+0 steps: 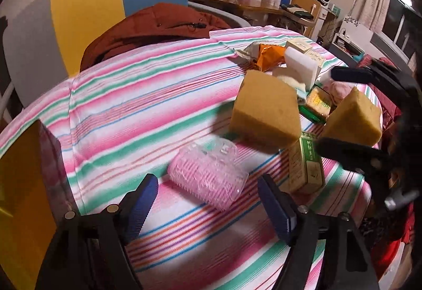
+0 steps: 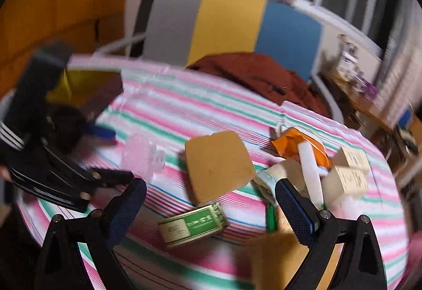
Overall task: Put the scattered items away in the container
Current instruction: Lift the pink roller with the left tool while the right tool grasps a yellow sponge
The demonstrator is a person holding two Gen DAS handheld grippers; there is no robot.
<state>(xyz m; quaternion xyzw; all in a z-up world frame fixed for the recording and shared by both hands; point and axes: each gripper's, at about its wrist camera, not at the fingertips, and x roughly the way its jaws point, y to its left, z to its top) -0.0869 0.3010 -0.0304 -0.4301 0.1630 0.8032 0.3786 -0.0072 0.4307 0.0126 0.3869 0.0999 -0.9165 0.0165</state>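
the left claw (image 1: 207, 200) stands wide with nothing between its blue pads, low over the striped cloth (image 1: 147, 94) that covers the counter. just ahead of it, in line with the gap, lies a clear pack of pink items (image 1: 208, 174), resting flat on the cloth. beyond that pack a large tan sponge block (image 1: 265, 108) sits tilted, and a green and cream box (image 1: 306, 163) stands to its right.

the right claw (image 2: 211, 207) is also spread wide and holds nothing; the view from it is blurred. a green and cream box (image 2: 193, 225) lies flat just ahead between its fingers, with the tan sponge block (image 2: 217, 164) behind it. a second tan sponge (image 1: 353, 117) sits close against this claw's fingers in the left view; whether it is touched cannot be told.

farther out are an orange wrapper (image 2: 295, 143), a white foam block (image 1: 302, 64) and two pale cartons (image 2: 348, 168). the dark container with yellow lining (image 1: 23, 189) stands at the cloth's left edge, well apart from the pile.
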